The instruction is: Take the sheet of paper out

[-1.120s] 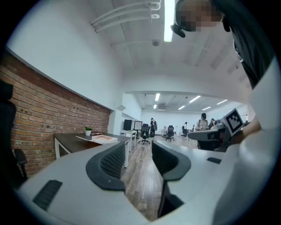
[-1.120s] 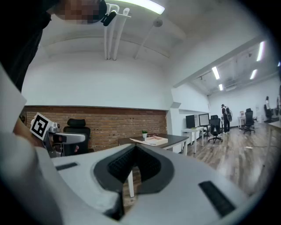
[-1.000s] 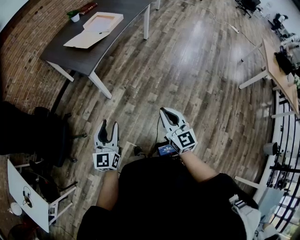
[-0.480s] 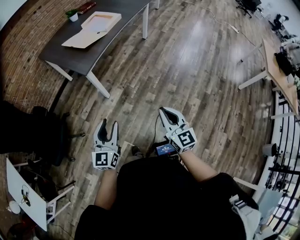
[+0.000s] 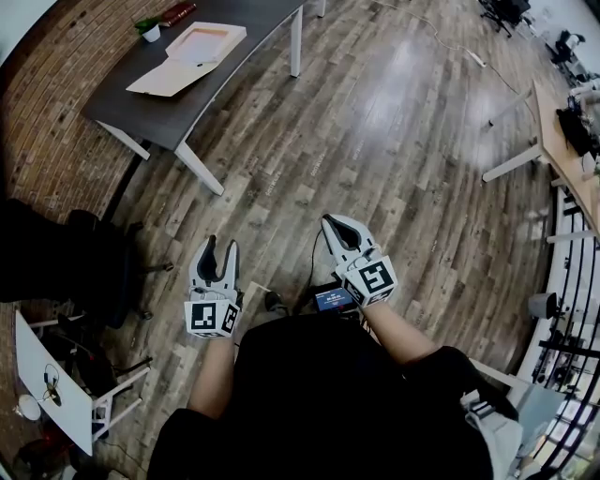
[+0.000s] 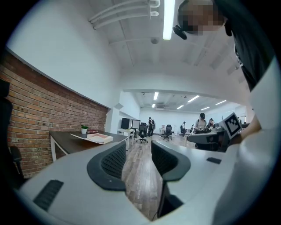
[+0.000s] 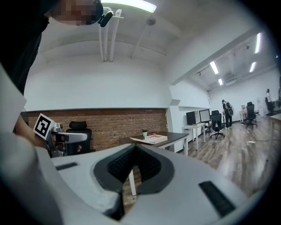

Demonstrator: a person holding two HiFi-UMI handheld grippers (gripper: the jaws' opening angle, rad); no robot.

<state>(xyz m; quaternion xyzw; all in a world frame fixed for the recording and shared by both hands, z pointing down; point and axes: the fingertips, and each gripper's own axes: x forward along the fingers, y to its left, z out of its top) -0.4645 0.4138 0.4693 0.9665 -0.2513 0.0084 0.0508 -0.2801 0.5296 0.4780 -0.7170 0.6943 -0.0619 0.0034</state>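
A shallow open box (image 5: 199, 44) with a pale sheet in it lies on the dark table (image 5: 164, 108) at the far upper left, its flap (image 5: 161, 81) spread beside it. The same box (image 6: 100, 138) shows small in the left gripper view, and the box (image 7: 152, 139) also appears in the right gripper view. Both grippers are held near the person's waist, far from the table, over the wooden floor. My left gripper (image 5: 219, 247) is open with nothing between its jaws. The jaws of my right gripper (image 5: 331, 223) meet at the tips, holding nothing.
A small potted plant (image 5: 148, 31) and a red book (image 5: 176, 13) sit at the table's far end. A black office chair (image 5: 66, 267) stands at the left, a white table (image 5: 52, 389) at the lower left, and wooden desks (image 5: 561, 141) at the right. People stand far off in the office.
Both grippers keep their pose and jaw state. The view has shifted a little, so the table and the floor sit slightly lower in the picture.
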